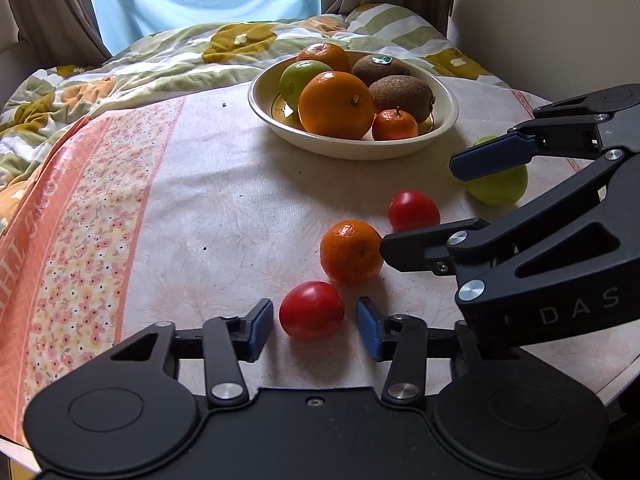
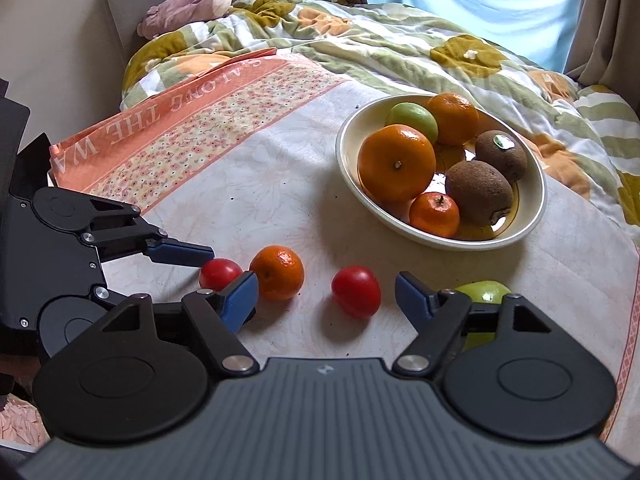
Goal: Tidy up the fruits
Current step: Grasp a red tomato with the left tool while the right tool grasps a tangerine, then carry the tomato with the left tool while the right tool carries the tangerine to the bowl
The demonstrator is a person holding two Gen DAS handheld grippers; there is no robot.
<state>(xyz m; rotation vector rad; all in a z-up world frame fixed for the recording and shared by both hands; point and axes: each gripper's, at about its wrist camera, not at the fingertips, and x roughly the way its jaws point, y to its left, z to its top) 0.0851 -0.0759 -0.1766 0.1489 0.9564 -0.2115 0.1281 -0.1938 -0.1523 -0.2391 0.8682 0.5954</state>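
The job looks partly done. The bowl [image 2: 532, 208] on the tablecloth [image 2: 280, 184] already holds six fruits: a big orange [image 2: 396, 164], another orange [image 2: 456, 118] behind it, a green apple [image 2: 414, 120], two brown kiwis [image 2: 480, 192], and a little tangerine [image 2: 434, 214] at the front of the bowl.

Four fruits are not in the bowl yet. They lie on the cloth in front of the bowl: a tangerine [image 1: 351, 251], a red tomato [image 1: 312, 310] just beside it, a second tomato [image 1: 414, 210] on its other side, and a green apple [image 1: 498, 182] to the right of the bowl, partly hidden.

The left gripper [image 1: 316, 326] has its fingers apart, one on each side of the first tomato, not touching it. I think that tomato goes next. The right gripper [image 2: 326, 296] is also wide apart and holds nothing. It hangs near the second tomato, with the loose apple under its right finger.
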